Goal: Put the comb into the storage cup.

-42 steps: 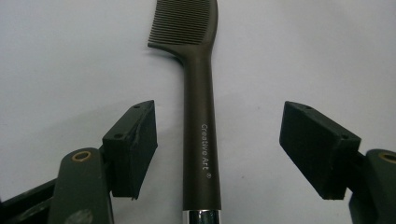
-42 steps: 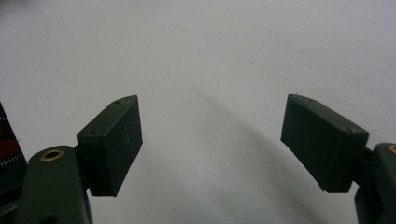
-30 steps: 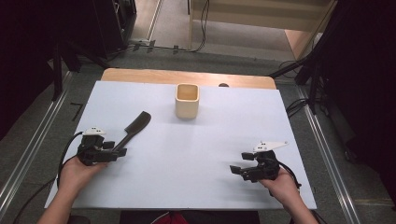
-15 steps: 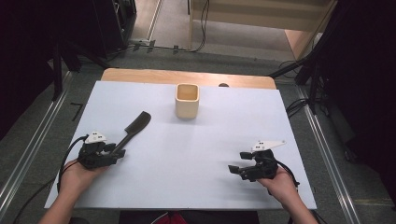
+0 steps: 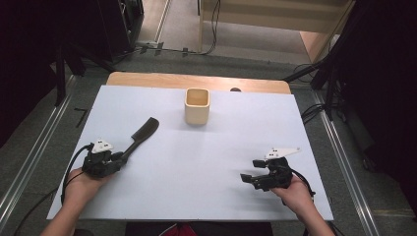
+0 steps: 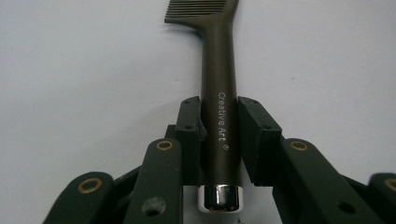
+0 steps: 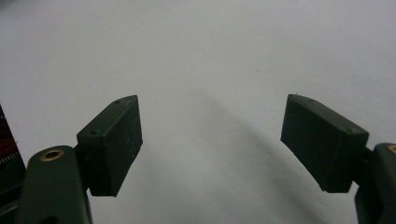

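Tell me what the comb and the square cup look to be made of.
Comb: likely matte dark plastic; smooth dull handle with white printed lettering, plus a shiny chrome-looking end cap, maybe metal. Square cup: pale beige and even in tone, possibly wood, bamboo or plastic; no grain is visible, so I cannot tell which.

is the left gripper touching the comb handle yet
Touching. In the left gripper view the left gripper, whose jaws have just been closing, has both pads against the sides of the comb handle.
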Tool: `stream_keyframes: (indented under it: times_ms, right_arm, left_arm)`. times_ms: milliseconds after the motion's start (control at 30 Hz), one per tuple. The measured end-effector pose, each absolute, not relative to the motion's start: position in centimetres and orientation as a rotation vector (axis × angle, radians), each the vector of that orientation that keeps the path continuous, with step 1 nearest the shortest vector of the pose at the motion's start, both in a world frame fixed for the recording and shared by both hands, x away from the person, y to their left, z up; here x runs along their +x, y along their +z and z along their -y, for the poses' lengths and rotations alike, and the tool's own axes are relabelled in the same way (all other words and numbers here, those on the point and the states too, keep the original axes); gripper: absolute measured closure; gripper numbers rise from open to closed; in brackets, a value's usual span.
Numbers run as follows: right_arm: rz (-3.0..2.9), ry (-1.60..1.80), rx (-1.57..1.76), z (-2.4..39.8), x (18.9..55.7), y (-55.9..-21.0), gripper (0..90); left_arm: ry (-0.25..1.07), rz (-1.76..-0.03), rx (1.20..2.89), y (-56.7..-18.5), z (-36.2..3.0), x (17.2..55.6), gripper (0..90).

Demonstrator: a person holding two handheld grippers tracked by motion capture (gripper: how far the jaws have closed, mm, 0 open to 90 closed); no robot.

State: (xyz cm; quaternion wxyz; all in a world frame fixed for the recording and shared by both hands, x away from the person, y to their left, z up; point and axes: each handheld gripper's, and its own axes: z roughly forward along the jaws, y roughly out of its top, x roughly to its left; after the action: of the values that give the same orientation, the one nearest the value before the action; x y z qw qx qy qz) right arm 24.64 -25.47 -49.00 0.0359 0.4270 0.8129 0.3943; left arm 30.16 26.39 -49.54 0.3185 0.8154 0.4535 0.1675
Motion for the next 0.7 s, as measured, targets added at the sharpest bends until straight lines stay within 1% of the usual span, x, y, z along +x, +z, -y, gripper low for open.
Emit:
stream_keyframes:
  times_ms: [167, 433, 567, 700]
  right_arm:
    - [-2.498, 1.213, 1.309, 25.4, 24.6, -49.0, 18.9]
    - [-2.499, 1.21, 1.309, 25.5, 24.7, -49.0, 18.9]
    - [-2.498, 1.213, 1.307, 25.5, 24.6, -49.0, 18.8]
    - [-2.496, 1.214, 1.312, 25.5, 24.6, -49.0, 18.8]
  left_arm:
    - [0.411, -1.207, 2.141, -49.4, -26.4, 30.4, 72.9]
    - [0.327, -1.245, 2.107, -49.2, -26.9, 30.9, 73.4]
    - [0.249, -1.278, 2.074, -48.7, -27.3, 31.3, 73.5]
    - [0.225, -1.293, 2.053, -48.2, -27.5, 31.5, 73.6]
